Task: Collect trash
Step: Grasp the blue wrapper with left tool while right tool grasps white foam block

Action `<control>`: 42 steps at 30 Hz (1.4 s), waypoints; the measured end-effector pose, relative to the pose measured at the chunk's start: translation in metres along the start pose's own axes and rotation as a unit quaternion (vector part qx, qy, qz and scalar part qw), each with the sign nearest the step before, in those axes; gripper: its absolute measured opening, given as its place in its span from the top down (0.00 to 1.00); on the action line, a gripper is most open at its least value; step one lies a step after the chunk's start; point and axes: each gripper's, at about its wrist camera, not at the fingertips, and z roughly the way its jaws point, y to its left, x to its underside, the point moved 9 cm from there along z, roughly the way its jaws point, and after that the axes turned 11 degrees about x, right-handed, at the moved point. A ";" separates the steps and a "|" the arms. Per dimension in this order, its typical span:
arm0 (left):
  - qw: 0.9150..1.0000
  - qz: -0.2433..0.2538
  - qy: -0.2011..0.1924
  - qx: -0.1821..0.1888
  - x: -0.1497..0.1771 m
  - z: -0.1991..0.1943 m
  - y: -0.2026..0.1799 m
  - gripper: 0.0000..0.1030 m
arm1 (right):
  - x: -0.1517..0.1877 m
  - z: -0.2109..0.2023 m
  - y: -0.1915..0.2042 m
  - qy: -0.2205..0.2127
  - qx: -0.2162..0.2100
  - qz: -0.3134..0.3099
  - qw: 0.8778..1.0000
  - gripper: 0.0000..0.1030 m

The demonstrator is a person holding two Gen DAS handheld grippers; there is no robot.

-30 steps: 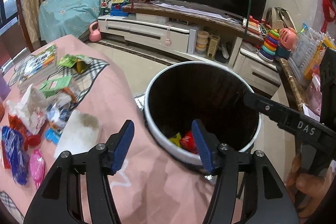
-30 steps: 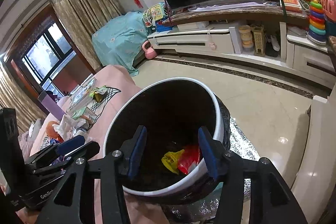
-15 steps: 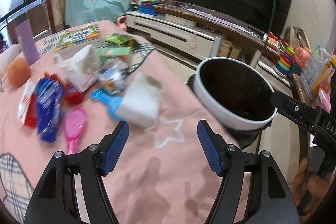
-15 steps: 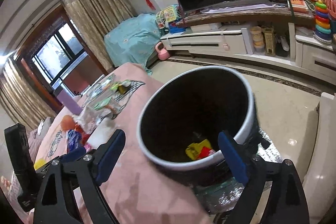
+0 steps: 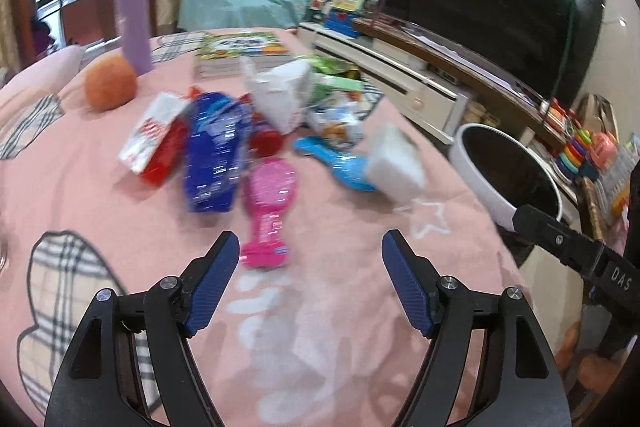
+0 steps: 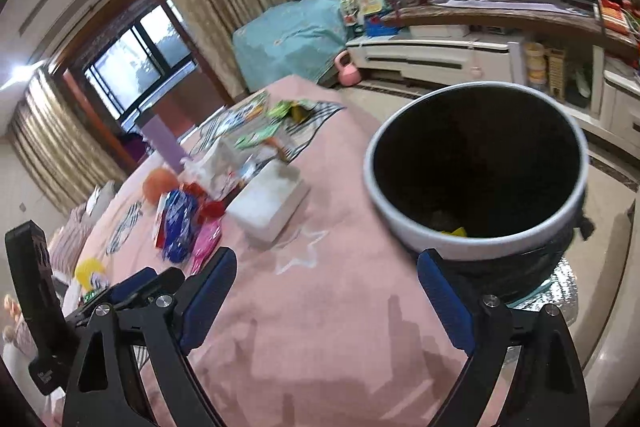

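A white-rimmed trash bin (image 6: 476, 239) with a dark inside stands by the pink-covered table's edge; it also shows in the left wrist view (image 5: 480, 187). Yellow trash lies at its bottom. On the table lies a pile of litter: a blue wrapper (image 5: 212, 159), a red and white packet (image 5: 154, 147), a pink brush (image 5: 268, 207), a blue brush (image 5: 340, 167), a white block (image 5: 394, 163), crumpled white paper (image 5: 280, 95). My left gripper (image 5: 311, 275) is open and empty, just short of the pink brush. My right gripper (image 6: 326, 291) is open and empty beside the bin.
An orange (image 5: 110, 87), a purple cup (image 5: 136, 35) and a stack of books (image 5: 240, 55) sit further back on the table (image 5: 340, 307). A TV stand (image 5: 400, 75) and toys line the far wall. The right gripper's body (image 5: 580, 259) crosses the left view's right side.
My left gripper swung left from above the bin to over the table's litter. My right gripper opened wide and drew back from the bin's mouth toward the table.
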 end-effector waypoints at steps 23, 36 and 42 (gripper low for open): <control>0.998 -0.058 0.016 -0.026 0.004 0.007 0.075 0.26 | 0.020 0.040 0.055 0.039 -0.024 -0.015 0.999 0.10; 0.999 -0.040 0.015 -0.033 -0.030 0.034 0.088 0.27 | -0.011 0.078 0.056 0.059 -0.024 0.032 0.997 0.10; 0.999 -0.032 0.031 -0.032 -0.031 0.054 0.089 0.51 | -0.014 0.101 0.056 0.078 -0.021 0.038 0.996 0.26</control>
